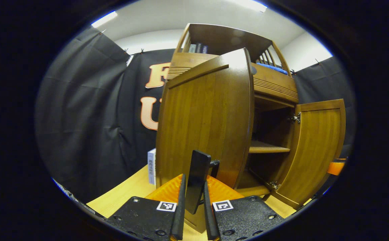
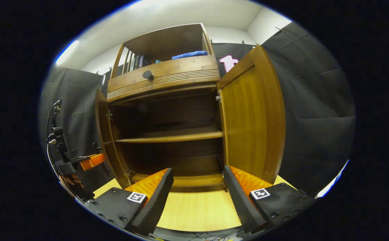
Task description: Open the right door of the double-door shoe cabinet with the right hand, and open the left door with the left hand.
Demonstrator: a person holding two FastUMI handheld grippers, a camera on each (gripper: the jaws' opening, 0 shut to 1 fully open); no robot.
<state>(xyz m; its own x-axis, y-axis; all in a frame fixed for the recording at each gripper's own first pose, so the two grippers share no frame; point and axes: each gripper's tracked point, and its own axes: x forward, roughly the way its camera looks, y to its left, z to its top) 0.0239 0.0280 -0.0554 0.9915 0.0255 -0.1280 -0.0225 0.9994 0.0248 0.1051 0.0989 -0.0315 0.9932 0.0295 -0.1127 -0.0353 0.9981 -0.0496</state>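
The wooden shoe cabinet [image 2: 167, 75] stands on a light wood table with both doors swung out. In the left gripper view the left door [image 1: 204, 120] fills the middle, and its dark bar handle [image 1: 198, 167] stands between the fingers of my left gripper [image 1: 194, 187], which is shut on it. The right door [image 1: 318, 150] hangs open at the right. In the right gripper view my right gripper [image 2: 197, 197] is open and holds nothing, in front of the cabinet's bottom shelf. The right door [image 2: 251, 117] stands just right of it, the left door [image 2: 105, 140] edge-on, with the left gripper [image 2: 63, 157] beyond.
Inside the cabinet a bare middle shelf [image 2: 171, 135] shows. Above the doors is a drawer with a round knob [image 2: 147, 75]. A blue cloth [image 2: 189, 54] and books lie on the top shelf. A white box [image 1: 151, 165] stands left of the cabinet on the table [image 2: 197, 207].
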